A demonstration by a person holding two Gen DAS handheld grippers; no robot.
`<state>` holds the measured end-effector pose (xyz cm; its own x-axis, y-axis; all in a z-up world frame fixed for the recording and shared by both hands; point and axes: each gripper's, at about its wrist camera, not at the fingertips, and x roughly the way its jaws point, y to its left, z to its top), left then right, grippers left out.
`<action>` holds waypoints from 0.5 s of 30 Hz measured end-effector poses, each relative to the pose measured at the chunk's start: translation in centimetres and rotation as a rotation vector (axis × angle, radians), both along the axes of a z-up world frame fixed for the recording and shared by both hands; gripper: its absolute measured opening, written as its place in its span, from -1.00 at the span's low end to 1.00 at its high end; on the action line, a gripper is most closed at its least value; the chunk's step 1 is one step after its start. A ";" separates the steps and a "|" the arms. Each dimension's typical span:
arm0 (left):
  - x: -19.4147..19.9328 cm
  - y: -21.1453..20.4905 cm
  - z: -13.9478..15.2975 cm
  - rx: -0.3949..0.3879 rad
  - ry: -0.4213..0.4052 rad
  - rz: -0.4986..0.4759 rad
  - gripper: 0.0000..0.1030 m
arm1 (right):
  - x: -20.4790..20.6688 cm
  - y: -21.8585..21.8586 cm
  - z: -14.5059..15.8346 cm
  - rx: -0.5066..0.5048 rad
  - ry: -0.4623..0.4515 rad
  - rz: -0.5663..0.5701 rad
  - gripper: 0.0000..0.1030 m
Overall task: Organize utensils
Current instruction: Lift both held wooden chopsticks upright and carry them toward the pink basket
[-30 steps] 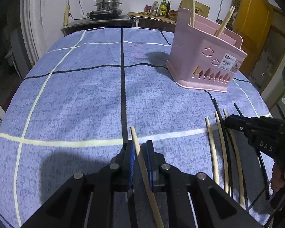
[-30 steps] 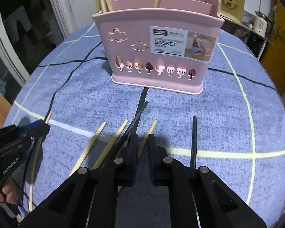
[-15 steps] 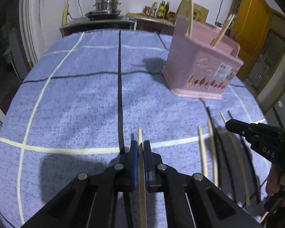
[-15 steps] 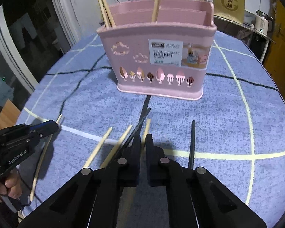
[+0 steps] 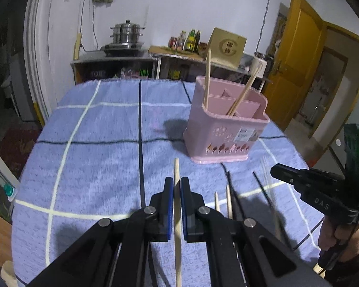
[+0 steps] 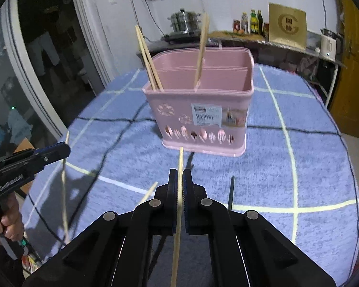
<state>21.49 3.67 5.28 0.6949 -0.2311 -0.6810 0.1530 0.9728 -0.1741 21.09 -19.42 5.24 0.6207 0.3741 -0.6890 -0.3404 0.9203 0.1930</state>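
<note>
My left gripper (image 5: 177, 183) is shut on a pale wooden chopstick (image 5: 176, 167) and holds it above the cloth. My right gripper (image 6: 180, 175) is shut on a second wooden chopstick (image 6: 180, 159), which points toward the pink basket (image 6: 203, 119). The basket (image 5: 227, 131) stands upright and holds three wooden chopsticks (image 6: 147, 57). Each view shows the other gripper off to the side: the left gripper (image 6: 65, 149) with its stick (image 6: 64, 191), the right gripper (image 5: 275, 170). Loose wooden chopsticks (image 5: 228, 201) and black chopsticks (image 5: 260, 184) lie on the cloth between the two grippers.
A blue checked cloth (image 5: 95, 155) covers the round table, which drops off at the left and near edges. Behind it stands a counter with a steel pot (image 5: 126, 33), bottles (image 5: 190, 40) and a box (image 5: 227, 46). A yellow door (image 5: 296, 67) is at the right.
Both grippers have shut on a wooden chopstick each and lifted it off the cloth. Both views have risen, so the basket now looks smaller and lower.
</note>
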 end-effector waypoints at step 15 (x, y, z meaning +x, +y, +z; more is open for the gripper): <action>-0.4 0.0 2.0 -0.005 -0.026 -0.007 -0.89 | 1.9 0.8 -3.3 -0.070 0.106 0.064 -0.68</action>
